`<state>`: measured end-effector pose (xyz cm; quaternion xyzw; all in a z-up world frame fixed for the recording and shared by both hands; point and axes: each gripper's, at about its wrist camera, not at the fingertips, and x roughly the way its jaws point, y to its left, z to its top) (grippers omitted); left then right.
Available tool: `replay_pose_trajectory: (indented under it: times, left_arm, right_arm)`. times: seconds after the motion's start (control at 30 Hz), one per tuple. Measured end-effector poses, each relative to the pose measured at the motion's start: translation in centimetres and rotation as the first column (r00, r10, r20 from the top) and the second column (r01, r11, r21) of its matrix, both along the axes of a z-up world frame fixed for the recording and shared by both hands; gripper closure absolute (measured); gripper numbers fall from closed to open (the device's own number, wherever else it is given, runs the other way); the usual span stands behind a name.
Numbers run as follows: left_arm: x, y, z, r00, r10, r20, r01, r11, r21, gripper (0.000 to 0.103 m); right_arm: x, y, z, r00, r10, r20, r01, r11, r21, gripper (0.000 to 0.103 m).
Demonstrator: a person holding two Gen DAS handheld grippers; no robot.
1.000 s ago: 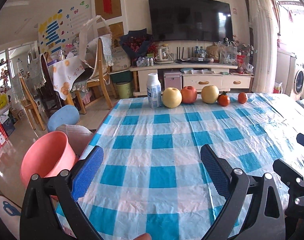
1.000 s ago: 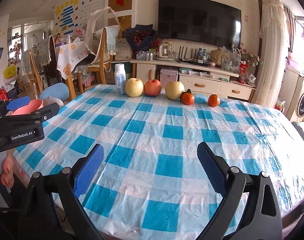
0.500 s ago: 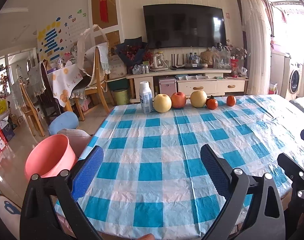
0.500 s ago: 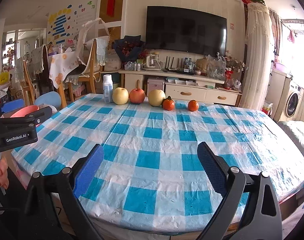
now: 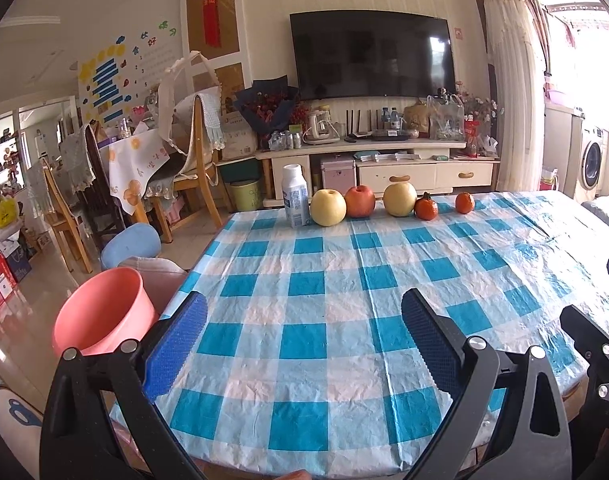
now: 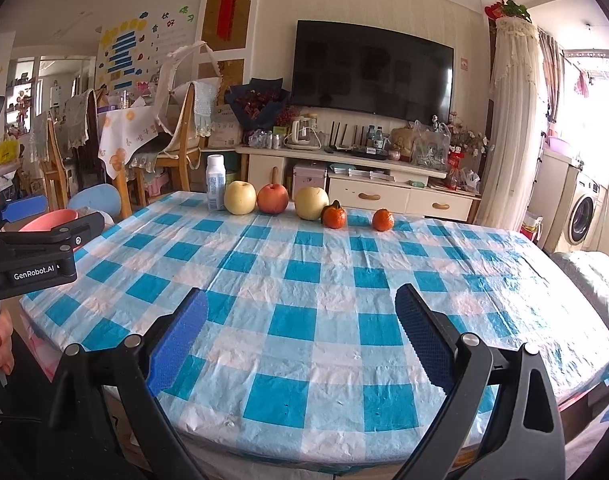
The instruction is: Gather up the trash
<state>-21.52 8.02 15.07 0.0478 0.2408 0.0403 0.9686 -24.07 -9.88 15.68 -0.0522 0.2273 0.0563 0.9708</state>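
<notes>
Both grippers are pulling back and rising versus a second ago: the near table (image 5: pixel 304 360) edge is now showing in both views, so this reads as a reset, not an approach. Left gripper (image 5: pixel 302 344) and right gripper (image 6: pixel 300 334) are hanging over the near edge, fingers wide apart, holding nothing. Bottle (image 5: pixel 295 196), likely the trash, is standing upright at the far edge, beside the fruit (image 5: pixel 327 208). Pink bin (image 5: pixel 102 312) is sitting on the floor left of the table. Collection isn't started yet.
</notes>
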Motion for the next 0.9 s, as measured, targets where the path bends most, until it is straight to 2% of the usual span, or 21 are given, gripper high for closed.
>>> replay_pose_trajectory:
  times: [0.23,0.47,0.7,0.9]
  left_arm:
    - [-0.1,0.2,-0.3,1.000,0.000,-0.007,0.000,1.000,0.001,0.006]
    - [0.3,0.3,-1.8,0.999,-0.017,-0.037,0.016,1.000,-0.013,0.006]
    - [2.2,-0.4,-3.7,0.992,-0.049,-0.113,0.044,0.998,-0.048,0.006]
    - [6.1,-1.5,-5.6,0.978,-0.036,-0.207,0.021,0.997,-0.077,0.006]
  right_arm:
    - [0.1,0.2,-0.3,1.000,0.003,-0.009,-0.003,1.000,-0.005,0.008]
    - [1.0,0.3,-1.1,0.999,0.012,-0.035,-0.012,1.000,0.005,0.008]
    - [2.9,-0.6,-2.1,0.997,0.002,-0.083,0.002,0.999,0.051,0.008]
    - [7.3,-2.3,-3.5,0.985,-0.050,-0.168,0.061,0.996,0.062,0.008]
